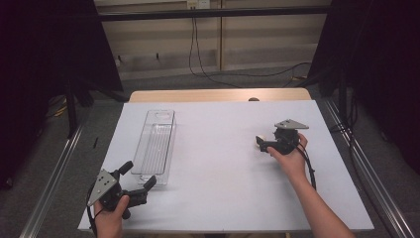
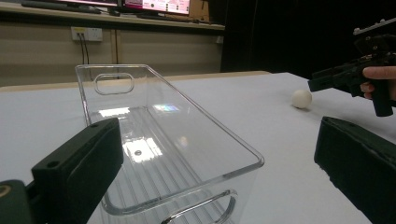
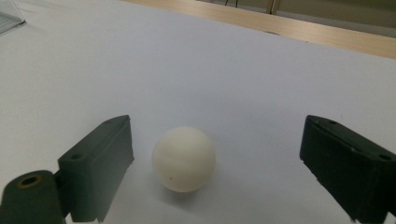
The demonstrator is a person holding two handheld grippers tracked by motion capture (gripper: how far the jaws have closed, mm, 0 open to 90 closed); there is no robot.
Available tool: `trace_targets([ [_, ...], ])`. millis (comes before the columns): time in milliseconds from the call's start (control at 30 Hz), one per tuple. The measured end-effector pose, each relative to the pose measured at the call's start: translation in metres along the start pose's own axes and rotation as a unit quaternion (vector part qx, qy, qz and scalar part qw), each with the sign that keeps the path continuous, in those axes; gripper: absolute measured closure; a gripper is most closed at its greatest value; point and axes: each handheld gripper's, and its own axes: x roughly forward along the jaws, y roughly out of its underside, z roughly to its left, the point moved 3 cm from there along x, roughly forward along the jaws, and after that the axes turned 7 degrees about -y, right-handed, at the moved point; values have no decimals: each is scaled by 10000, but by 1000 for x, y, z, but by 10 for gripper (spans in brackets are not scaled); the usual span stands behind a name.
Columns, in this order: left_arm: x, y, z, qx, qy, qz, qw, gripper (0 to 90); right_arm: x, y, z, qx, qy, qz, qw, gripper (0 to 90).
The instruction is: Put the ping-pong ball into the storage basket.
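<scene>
Resting on the white table sheet (image 3: 224, 70) between the black jaws of the right gripper (image 3: 215, 163), the small cream-white ball (image 3: 184, 158) sits nearer the left jaw, with neither pad touching it. Its jaws stand apart. Near the close end of the long clear plastic bin (image 1: 157, 144), the left gripper (image 1: 140, 174) is spread wide and holds nothing.

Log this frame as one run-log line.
right claw: open, straddling small white ball, no contact | left claw: open, at near end of clear plastic rectangular bin | bin: empty
</scene>
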Motion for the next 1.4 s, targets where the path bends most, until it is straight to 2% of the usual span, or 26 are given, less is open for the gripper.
trace_targets([
  [433,-2,-1,2,-3,31,-7,10000,14,15,6,5,-125,-111,227,9996,238],
  [667,-2,-2,3,-49,22,-54,10000,14,18,10,5,-28,-157,393,9991,319],
  [833,-2,-1,2,11,82,-17,10000,14,20,11,4,-62,-181,397,9990,341],
  [1167,-2,-1,2,18,50,-1,10000,14,23,12,5,-79,-252,483,9985,401],
  [1400,-1,-1,1,18,93,2,10000,14,24,14,6,7,-288,570,9980,428],
])
